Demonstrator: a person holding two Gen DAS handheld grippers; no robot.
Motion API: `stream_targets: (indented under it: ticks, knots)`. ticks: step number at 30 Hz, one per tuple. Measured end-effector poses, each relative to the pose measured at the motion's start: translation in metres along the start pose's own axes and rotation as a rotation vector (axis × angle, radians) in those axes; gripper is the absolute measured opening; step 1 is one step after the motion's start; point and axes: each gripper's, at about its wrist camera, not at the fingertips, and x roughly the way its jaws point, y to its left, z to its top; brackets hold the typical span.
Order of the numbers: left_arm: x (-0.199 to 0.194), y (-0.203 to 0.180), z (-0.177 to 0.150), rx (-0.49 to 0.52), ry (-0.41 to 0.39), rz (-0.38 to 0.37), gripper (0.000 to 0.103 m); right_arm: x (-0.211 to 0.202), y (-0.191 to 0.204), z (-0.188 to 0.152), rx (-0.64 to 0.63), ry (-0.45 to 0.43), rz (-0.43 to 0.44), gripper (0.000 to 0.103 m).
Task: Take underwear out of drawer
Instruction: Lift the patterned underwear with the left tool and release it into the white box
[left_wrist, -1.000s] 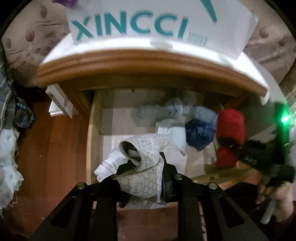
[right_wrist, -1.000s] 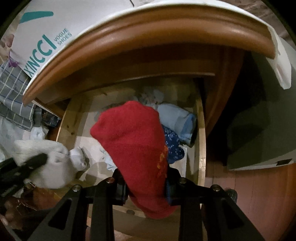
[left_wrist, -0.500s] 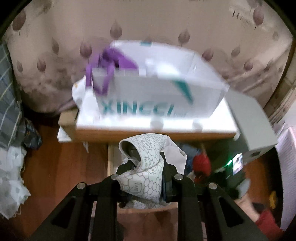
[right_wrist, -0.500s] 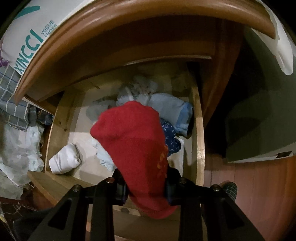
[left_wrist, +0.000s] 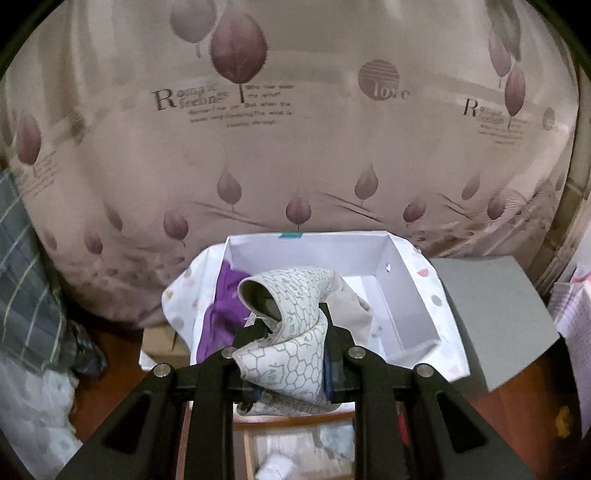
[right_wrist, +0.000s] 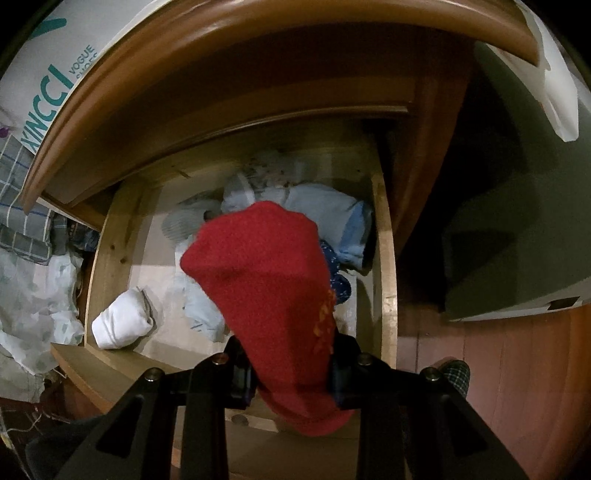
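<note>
My left gripper (left_wrist: 291, 354) is shut on a folded white garment with a grey honeycomb print (left_wrist: 291, 332). It hangs high over an open white paper bag (left_wrist: 402, 295) that stands on the bedside cabinet; purple cloth (left_wrist: 221, 314) shows inside the bag. My right gripper (right_wrist: 291, 373) is shut on a red knitted garment (right_wrist: 266, 280), held above the open wooden drawer (right_wrist: 384, 266). In the drawer lie a rolled white piece (right_wrist: 122, 325), pale blue pieces (right_wrist: 325, 206) and a dark blue patterned one (right_wrist: 338, 284).
A beige curtain with purple leaves (left_wrist: 295, 147) fills the background behind the bag. A grey box (left_wrist: 495, 317) stands to the right of the bag. The cabinet's curved wooden top (right_wrist: 258, 48) overhangs the drawer. Checked cloth (right_wrist: 22, 221) lies at the left on the wooden floor.
My left gripper rose with the honeycomb garment from the drawer to above the white bag on the cabinet top. The right gripper stayed over the drawer with the red garment.
</note>
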Motion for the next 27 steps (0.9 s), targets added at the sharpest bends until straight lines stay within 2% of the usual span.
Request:
stream_targets:
  ticks: [4, 7, 16, 23, 27]
  knots:
    - [0.035, -0.003, 0.011, -0.003, 0.040, 0.010, 0.020, 0.001, 0.000, 0.000, -0.001, 0.003, 0.001, 0.029]
    - [0.061, -0.003, 0.012, -0.016, 0.069, -0.010, 0.020, 0.000, -0.001, 0.000, -0.003, 0.001, 0.000, 0.029]
    - [0.129, 0.001, -0.002, -0.024, 0.153, 0.059, 0.020, 0.002, -0.001, 0.002, -0.015, 0.003, -0.016, 0.029]
    - [0.153, -0.008, -0.015, 0.000, 0.202, 0.084, 0.023, 0.002, 0.001, 0.001, -0.027, -0.001, -0.021, 0.029]
    - [0.155, -0.016, -0.019, 0.033, 0.195, 0.111, 0.029, 0.001, 0.000, 0.001, -0.027, -0.003, -0.020, 0.029]
